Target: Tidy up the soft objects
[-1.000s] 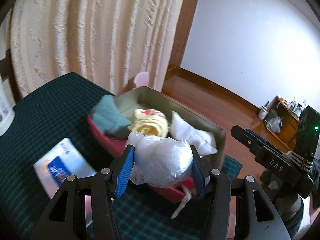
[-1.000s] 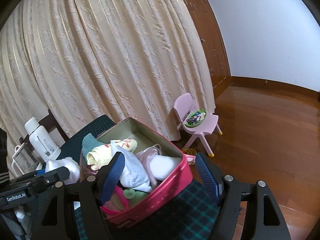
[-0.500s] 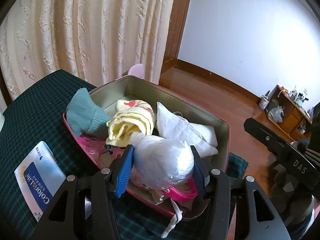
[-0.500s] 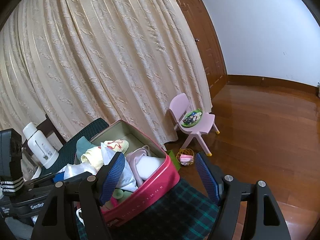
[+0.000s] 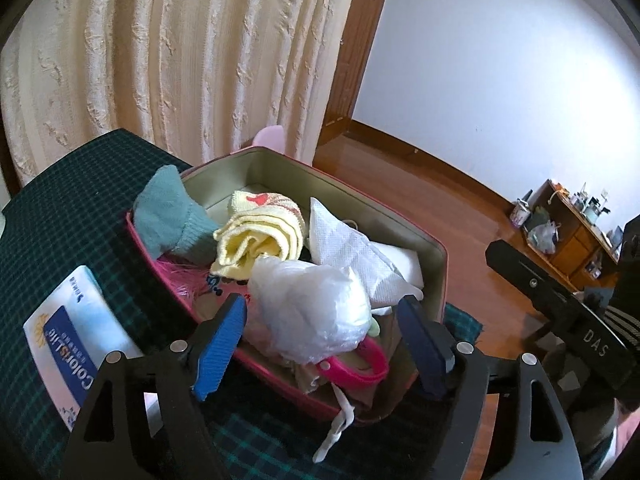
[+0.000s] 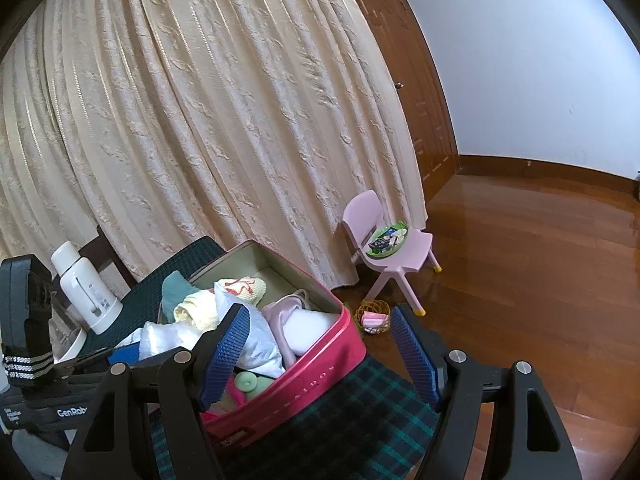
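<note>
Over the box [image 5: 434,264] — left gripper [image 5: 326,346], downward-tilted.

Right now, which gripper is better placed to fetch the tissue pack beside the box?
Probably the left gripper: its jaws have just opened off the plastic bag in the red box, and the tissue pack lies just beside it.
</note>
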Motion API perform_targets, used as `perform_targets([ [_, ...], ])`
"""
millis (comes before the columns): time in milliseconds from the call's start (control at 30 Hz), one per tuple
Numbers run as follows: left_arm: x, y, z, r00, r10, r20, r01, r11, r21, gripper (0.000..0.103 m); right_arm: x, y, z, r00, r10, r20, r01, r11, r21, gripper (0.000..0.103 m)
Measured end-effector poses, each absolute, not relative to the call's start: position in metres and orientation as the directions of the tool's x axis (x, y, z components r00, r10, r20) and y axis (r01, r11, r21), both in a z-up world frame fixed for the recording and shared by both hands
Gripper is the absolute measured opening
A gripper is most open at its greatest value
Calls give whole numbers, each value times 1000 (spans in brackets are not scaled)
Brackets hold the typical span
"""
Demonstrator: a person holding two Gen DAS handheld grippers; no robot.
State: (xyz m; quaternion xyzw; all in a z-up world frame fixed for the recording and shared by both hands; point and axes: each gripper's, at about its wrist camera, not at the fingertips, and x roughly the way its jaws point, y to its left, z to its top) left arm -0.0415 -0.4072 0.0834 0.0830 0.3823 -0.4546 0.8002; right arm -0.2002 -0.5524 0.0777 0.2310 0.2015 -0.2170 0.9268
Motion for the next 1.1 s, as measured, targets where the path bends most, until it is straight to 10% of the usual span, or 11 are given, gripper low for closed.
perform_targets([
  [767, -54, -351, 111, 579, -554, -599, 681, 732, -19, 100, -188, -509, 85, 827, -255, -502, 425, 867, 259, 81],
  [1100, -59, -345, 117, 693, -468, -548, 615, 781, 112, 103, -184, -492, 89, 822, -273, -500, 416, 887, 201, 98],
])
